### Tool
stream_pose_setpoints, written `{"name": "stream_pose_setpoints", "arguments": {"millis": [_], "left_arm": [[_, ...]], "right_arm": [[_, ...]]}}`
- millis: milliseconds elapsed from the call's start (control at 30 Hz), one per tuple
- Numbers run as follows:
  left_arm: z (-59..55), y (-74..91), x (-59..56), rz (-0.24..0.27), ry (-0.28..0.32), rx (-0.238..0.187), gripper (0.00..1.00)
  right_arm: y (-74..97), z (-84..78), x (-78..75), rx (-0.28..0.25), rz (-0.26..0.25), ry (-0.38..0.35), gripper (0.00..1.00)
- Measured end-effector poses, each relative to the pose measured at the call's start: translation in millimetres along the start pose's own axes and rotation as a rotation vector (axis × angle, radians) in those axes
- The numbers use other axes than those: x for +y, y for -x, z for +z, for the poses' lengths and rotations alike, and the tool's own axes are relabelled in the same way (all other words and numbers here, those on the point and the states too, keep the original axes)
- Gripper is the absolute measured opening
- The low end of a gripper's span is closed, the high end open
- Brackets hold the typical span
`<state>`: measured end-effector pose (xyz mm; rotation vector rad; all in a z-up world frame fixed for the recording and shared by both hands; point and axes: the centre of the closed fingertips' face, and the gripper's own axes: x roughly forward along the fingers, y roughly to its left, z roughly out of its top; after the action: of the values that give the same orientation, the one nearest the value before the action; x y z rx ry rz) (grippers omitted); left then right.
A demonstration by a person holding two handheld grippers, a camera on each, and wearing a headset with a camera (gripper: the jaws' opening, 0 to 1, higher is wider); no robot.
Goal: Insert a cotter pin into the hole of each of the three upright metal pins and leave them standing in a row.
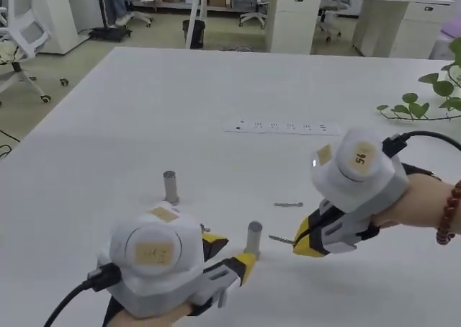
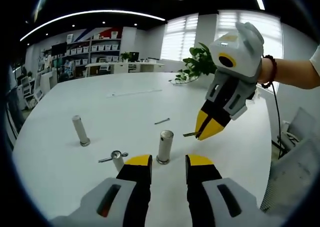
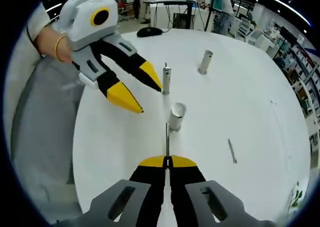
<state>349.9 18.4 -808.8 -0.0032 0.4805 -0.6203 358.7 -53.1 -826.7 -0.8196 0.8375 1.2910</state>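
Head view: the left gripper stands just left of the front metal pin. Its yellow-tipped jaws are spread with a clear gap and hold nothing. The front metal pin is a short, upright grey cylinder with an open hollow top, standing on a small base flange.

The rear metal pin has the same form and stands left of and behind the front metal pin, well apart from it. In the left gripper view, the fitted metal pin stands just left of the front metal pin, with an inserted cotter pin passing crosswise through its top.

Right of the front metal pin, the right gripper has its jaws fully closed on the held cotter pin. This thin wire piece points at the front metal pin with its tip near the pin, not touching. A loose cotter pin lies flat behind and right of the front metal pin.

The table is matte white and smooth. A white power strip lies far behind the front metal pin, and a green plant lies to the far right. Office desks and chairs stand behind the table.
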Motion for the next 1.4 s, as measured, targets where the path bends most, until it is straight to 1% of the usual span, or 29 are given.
{"name": "stream_pose_setpoints", "arguments": {"millis": [67,233,567,800,933,1033,1167,1400], "left_arm": [[-1.2,-2.8,0.4,0.005,-0.003,0.008,0.26],[-0.7,-9.7,0.6,0.016,-0.005,0.008,0.26],[-0.9,-25.6,-0.1,0.028,-0.009,0.009,0.26],[-3.8,-38.4,0.5,0.037,-0.017,0.015,0.25],[-4.4,-42.1,2.0,0.040,-0.028,0.017,0.23],[-5.6,-43.9,2.6,0.041,-0.031,0.022,0.19],[-7.1,-46.1,2.4,0.037,-0.037,0.025,0.14],[-6.6,-47.0,3.6,0.041,-0.040,0.023,0.12]], "right_arm": [[-1.2,-0.9,-2.4,0.005,0.000,-0.001,0.03],[-4.0,-3.4,-7.3,0.032,-0.007,0.019,0.03],[-7.3,-2.4,-13.7,0.055,-0.006,0.043,0.03],[-7.5,-0.4,-17.7,0.065,-0.008,0.060,0.03],[-8.6,1.0,-18.7,0.066,-0.004,0.068,0.03],[-9.3,2.4,-18.2,0.064,0.000,0.074,0.03],[-11.3,2.8,-17.6,0.073,0.004,0.089,0.03],[-10.5,2.7,-17.9,0.079,0.005,0.101,0.03]]}}
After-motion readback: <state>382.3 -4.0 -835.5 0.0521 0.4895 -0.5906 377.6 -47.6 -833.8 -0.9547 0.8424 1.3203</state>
